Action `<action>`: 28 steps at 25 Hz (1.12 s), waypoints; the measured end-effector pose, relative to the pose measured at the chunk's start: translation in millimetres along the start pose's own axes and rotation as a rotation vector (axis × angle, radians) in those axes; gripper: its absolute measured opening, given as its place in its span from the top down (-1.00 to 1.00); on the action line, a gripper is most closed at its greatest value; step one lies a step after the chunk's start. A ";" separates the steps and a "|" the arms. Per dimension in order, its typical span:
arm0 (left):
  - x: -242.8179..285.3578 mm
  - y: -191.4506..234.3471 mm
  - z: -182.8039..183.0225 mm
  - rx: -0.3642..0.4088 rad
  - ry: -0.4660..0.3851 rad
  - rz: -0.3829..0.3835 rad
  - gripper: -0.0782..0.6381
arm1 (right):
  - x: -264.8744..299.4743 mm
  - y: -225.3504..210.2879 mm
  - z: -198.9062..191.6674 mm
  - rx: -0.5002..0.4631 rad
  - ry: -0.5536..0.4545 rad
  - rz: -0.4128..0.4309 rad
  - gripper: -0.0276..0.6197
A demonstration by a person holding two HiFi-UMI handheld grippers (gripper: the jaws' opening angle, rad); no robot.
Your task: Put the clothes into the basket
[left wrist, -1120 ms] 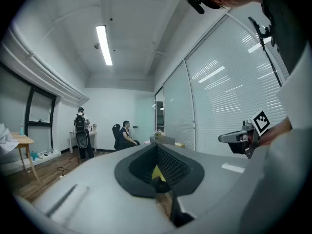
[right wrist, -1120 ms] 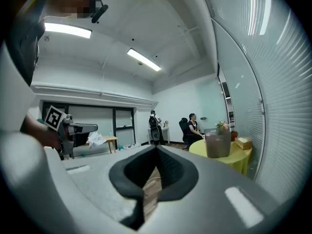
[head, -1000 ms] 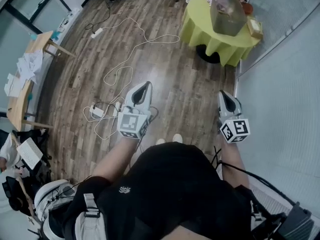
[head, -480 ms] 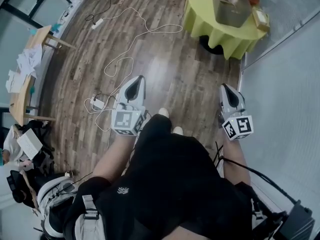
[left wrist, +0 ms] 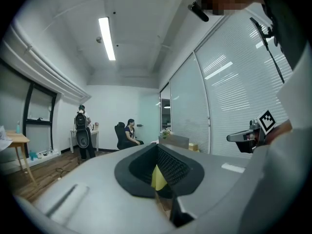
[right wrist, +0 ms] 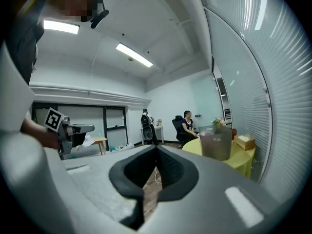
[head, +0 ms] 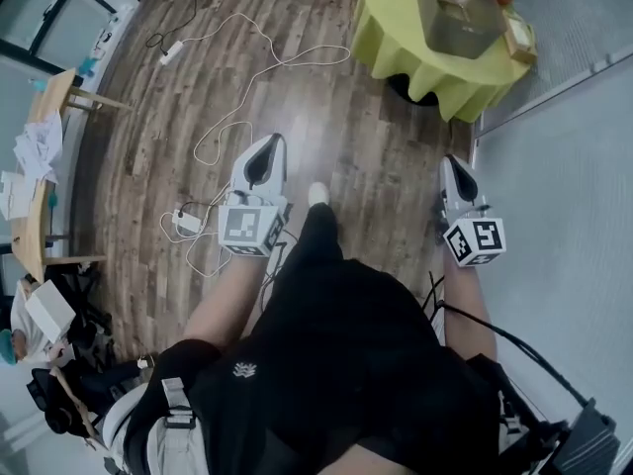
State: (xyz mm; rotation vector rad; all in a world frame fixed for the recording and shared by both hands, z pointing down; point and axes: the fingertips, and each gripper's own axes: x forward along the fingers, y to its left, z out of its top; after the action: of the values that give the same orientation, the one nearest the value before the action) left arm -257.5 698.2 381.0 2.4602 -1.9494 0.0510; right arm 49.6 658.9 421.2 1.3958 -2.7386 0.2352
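A translucent grey basket (head: 457,16) stands on a round table with a yellow-green cloth (head: 396,52) at the far right of the room; it also shows in the right gripper view as the basket (right wrist: 216,145). I can make out no loose clothes on the floor. My left gripper (head: 269,144) is held level over the wood floor, its jaws shut with nothing in them (left wrist: 157,147). My right gripper (head: 452,162) hangs beside the glass wall, also shut and empty (right wrist: 156,150). Both point toward the table, well short of it.
White cables (head: 247,77) and a power strip (head: 187,222) trail across the floor on the left. A wooden desk (head: 40,156) with papers stands at the far left. A blinded glass wall (head: 564,166) runs along the right. One person sits (right wrist: 187,123) and another stands (left wrist: 81,130) at the far end.
Both grippers have moved forward toward the yellow-green table, staying shut. The person carrying them has stepped forward, one foot now out in front.
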 end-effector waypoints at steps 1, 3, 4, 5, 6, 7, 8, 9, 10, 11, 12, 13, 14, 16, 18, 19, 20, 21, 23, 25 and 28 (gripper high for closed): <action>16.6 11.6 -0.8 0.000 0.005 -0.006 0.76 | 16.4 -5.6 5.4 0.006 -0.006 -0.015 0.91; 50.2 35.9 0.1 -0.003 0.011 -0.009 0.76 | 51.7 -12.1 15.2 0.010 -0.015 -0.026 0.91; 66.1 47.7 1.9 -0.003 0.008 -0.014 0.76 | 70.0 -13.0 19.2 0.007 -0.014 -0.026 0.91; 81.1 58.7 4.0 -0.004 0.005 -0.023 0.76 | 87.7 -13.5 22.9 0.003 -0.012 -0.027 0.91; 95.5 68.9 6.0 -0.006 0.002 -0.033 0.76 | 104.5 -14.7 27.0 0.000 -0.010 -0.032 0.91; 109.6 78.8 7.4 -0.009 0.001 -0.045 0.76 | 120.5 -16.8 31.7 -0.001 -0.010 -0.039 0.91; 123.6 88.8 8.3 -0.012 -0.001 -0.056 0.76 | 136.0 -19.4 37.0 -0.001 -0.009 -0.048 0.91; 137.2 99.4 9.3 -0.013 -0.006 -0.064 0.76 | 151.2 -22.2 42.5 0.000 -0.008 -0.056 0.91; 150.4 110.7 11.0 -0.013 -0.012 -0.069 0.76 | 166.5 -24.8 47.8 -0.001 -0.007 -0.061 0.91; 163.1 122.5 13.7 -0.012 -0.020 -0.071 0.76 | 181.9 -27.2 52.5 -0.003 -0.006 -0.064 0.91; 175.4 134.1 17.1 -0.010 -0.030 -0.073 0.76 | 197.4 -29.7 56.6 -0.006 -0.006 -0.070 0.91; 187.3 145.2 20.6 -0.007 -0.041 -0.078 0.76 | 212.9 -32.1 60.2 -0.007 -0.006 -0.078 0.91; 198.6 155.3 23.5 -0.006 -0.046 -0.084 0.76 | 227.9 -33.8 63.2 -0.004 -0.007 -0.088 0.91; 219.3 172.5 25.7 -0.012 -0.039 -0.101 0.76 | 255.3 -32.4 67.6 0.018 -0.008 -0.102 0.91; 239.0 187.7 24.2 -0.015 -0.028 -0.112 0.76 | 279.4 -26.5 69.7 0.050 -0.008 -0.095 0.91; 248.8 194.8 23.5 -0.016 -0.028 -0.113 0.76 | 290.9 -24.5 69.9 0.057 -0.005 -0.085 0.91; 257.9 201.1 23.3 -0.017 -0.030 -0.110 0.76 | 301.6 -24.5 69.5 0.054 0.002 -0.077 0.91; 265.6 206.0 23.4 -0.018 -0.034 -0.107 0.76 | 311.4 -27.2 68.8 0.046 0.009 -0.073 0.91; 280.4 211.9 19.8 -0.019 -0.033 -0.105 0.76 | 329.2 -39.8 68.5 0.040 0.016 -0.080 0.91; 298.0 216.2 7.4 -0.027 -0.012 -0.109 0.76 | 347.6 -54.8 69.3 0.045 0.014 -0.090 0.91; 327.2 229.5 -5.6 -0.028 0.013 -0.094 0.76 | 382.1 -68.8 68.4 0.037 0.013 -0.071 0.91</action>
State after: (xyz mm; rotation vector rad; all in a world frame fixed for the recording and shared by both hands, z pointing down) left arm -406.4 327.4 391.2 2.5233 -1.8147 0.0392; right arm -118.5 302.5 407.5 1.4918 -2.6817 0.2916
